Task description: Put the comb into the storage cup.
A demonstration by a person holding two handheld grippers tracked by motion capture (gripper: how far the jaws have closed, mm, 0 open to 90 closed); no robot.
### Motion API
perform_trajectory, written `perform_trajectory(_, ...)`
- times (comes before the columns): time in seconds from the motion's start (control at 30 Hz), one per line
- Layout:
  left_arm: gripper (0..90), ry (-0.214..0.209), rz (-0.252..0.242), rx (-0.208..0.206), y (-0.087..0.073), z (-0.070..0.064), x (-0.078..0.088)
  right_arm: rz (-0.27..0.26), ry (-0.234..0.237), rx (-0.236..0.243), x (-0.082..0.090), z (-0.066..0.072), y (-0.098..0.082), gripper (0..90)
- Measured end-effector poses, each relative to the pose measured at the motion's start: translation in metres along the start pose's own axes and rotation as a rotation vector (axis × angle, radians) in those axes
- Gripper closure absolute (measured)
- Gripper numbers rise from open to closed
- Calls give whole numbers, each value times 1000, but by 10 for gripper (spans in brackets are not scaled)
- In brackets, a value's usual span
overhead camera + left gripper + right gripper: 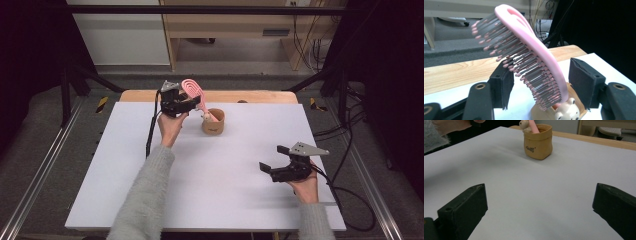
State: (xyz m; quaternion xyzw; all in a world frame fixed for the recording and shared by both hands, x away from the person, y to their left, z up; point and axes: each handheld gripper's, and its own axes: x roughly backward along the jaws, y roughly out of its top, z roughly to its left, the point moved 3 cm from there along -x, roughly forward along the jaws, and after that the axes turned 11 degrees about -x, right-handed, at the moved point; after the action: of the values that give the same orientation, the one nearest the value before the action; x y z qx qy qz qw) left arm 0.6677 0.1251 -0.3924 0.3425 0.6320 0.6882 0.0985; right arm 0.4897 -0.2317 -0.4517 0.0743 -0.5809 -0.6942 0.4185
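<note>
A pink hairbrush (192,90) stands tilted, handle down, in a small tan pouch (214,125) at the back middle of the white table top (200,190). A little bear figure (565,112) sits at the pouch's rim. My left gripper (192,104) is raised beside the pouch, its jaws on either side of the brush head (534,47). The bristles reach toward one pad (504,85), and a gap shows at the other pad (584,82). My right gripper (272,160) hovers low at the front right, jaws wide with nothing between them. From there the pouch (538,143) is far ahead.
A wooden strip (260,96) borders the table's back edge. Black frame posts and cables stand to the right (350,115). A wooden cabinet (225,25) is on the floor behind the table.
</note>
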Motion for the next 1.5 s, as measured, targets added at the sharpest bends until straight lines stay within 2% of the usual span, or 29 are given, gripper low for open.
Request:
perform_trajectory(0.1,312,12,0,-8,0,1,4,0,0,-1,0,0,0,0)
perform_trajectory(0.2,214,36,-5,-29,0,2,8,1,0,-2,0,0,0,0)
perform_trajectory(0.4,82,6,7,-26,4,1,19,0,0,-3,0,0,0,0)
perform_trajectory(0.73,21,-31,46,-47,6,2,39,0,-2,-3,-1,0,0,0)
perform_trajectory(0.8,11,-39,42,-46,6,3,45,1,-2,-2,-1,0,0,0)
perform_trajectory(1.2,0,-74,38,-104,0,-2,77,-2,-4,-1,0,0,0,0)
perform_trajectory(1.5,0,-99,6,-130,-14,-4,102,3,-4,-3,-1,0,0,0)
